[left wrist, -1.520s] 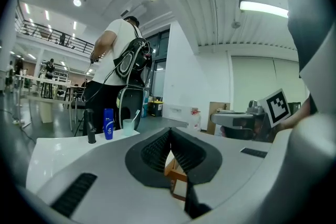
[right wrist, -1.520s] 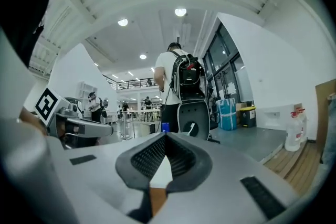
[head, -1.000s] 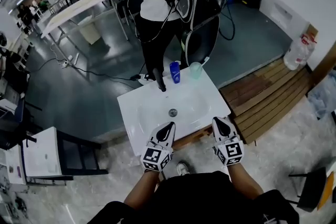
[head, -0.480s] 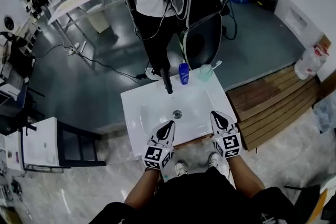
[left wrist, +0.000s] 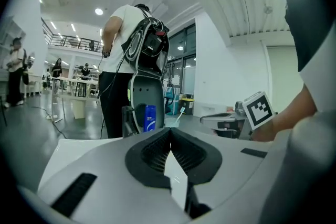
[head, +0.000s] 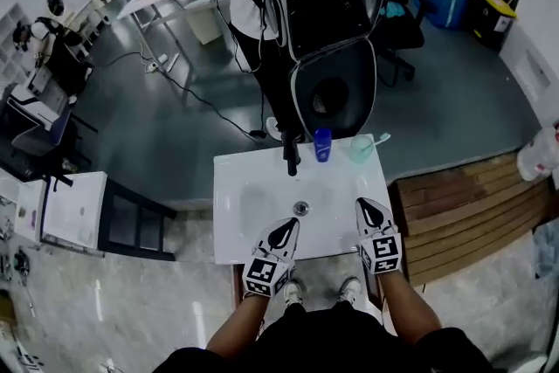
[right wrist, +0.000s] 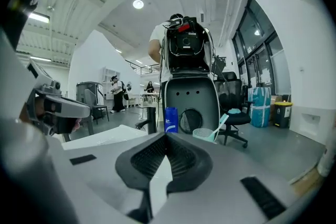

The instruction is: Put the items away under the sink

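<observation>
White sink [head: 234,218], blue bottle [head: 323,145], label unreadable

A: Noted on left tool [head: 287,225]: white shell, black ribbed pads narrowing to a pointed tip. Behind it, left cube [head: 262,273], white with black square markers.
B: Same on right tool [head: 363,204]; right cube [head: 382,253] marked likewise. Black slot-shaped insets on both shells, seen in the gripper views.
A: Worn: black clothes [head: 332,341] over torso and legs; forearms uncovered.
B: Pale shoes [head: 292,293]; detail too small to record.
</observation>
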A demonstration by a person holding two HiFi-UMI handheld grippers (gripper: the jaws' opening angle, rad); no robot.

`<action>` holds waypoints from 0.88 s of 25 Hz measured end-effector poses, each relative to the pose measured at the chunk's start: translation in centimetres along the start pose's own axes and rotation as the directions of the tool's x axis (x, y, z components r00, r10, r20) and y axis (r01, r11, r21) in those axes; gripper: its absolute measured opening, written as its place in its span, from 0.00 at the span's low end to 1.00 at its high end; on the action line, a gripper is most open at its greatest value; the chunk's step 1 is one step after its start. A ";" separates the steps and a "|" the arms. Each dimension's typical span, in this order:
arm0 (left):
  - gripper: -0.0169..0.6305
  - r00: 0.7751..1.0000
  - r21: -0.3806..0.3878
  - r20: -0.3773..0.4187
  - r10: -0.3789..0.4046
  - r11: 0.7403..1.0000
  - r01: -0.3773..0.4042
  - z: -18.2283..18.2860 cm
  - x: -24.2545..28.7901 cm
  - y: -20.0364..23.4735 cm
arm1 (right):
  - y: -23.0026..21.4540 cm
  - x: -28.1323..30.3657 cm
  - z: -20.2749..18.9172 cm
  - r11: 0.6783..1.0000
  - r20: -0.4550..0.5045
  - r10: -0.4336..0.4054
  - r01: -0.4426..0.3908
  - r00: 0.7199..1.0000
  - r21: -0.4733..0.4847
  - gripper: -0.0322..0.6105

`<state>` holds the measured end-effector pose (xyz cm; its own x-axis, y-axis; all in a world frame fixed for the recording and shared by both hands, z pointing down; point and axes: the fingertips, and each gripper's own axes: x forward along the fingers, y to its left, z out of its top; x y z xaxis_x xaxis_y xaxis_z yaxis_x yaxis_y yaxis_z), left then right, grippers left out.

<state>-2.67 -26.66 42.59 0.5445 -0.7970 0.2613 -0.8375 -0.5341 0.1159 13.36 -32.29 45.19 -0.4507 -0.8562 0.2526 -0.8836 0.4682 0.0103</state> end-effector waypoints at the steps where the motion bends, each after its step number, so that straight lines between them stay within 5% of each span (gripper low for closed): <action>1: 0.06 1.000 -0.003 -0.007 0.011 1.000 -0.011 -0.2 0.2 -0.1 | -0.3 0.3 -0.2 1.000 -0.005 0.005 -0.005 1.000 -0.001 0.08; 9: 0.06 0.995 -0.008 -0.017 0.094 0.996 -0.094 -1.4 1.0 0.0 | -3.3 3.5 -2.2 1.000 -0.052 -0.001 0.001 0.999 0.000 0.08; 17: 0.06 0.989 -0.033 -0.068 0.132 0.990 -0.135 -3.4 0.8 -0.3 | -7.2 7.8 -4.2 0.997 -0.130 -0.069 0.075 0.989 0.037 0.47; 22: 0.06 0.984 -0.031 -0.090 0.152 0.987 -0.155 -4.0 0.1 0.3 | -9.4 11.2 -5.4 0.993 -0.144 -0.098 0.107 0.985 0.056 0.55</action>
<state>-3.06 -25.78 46.52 0.4045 -0.8403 0.3608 -0.9129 -0.3948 0.1040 17.27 -45.12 53.18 -0.3391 -0.8575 0.3869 -0.9324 0.3610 -0.0169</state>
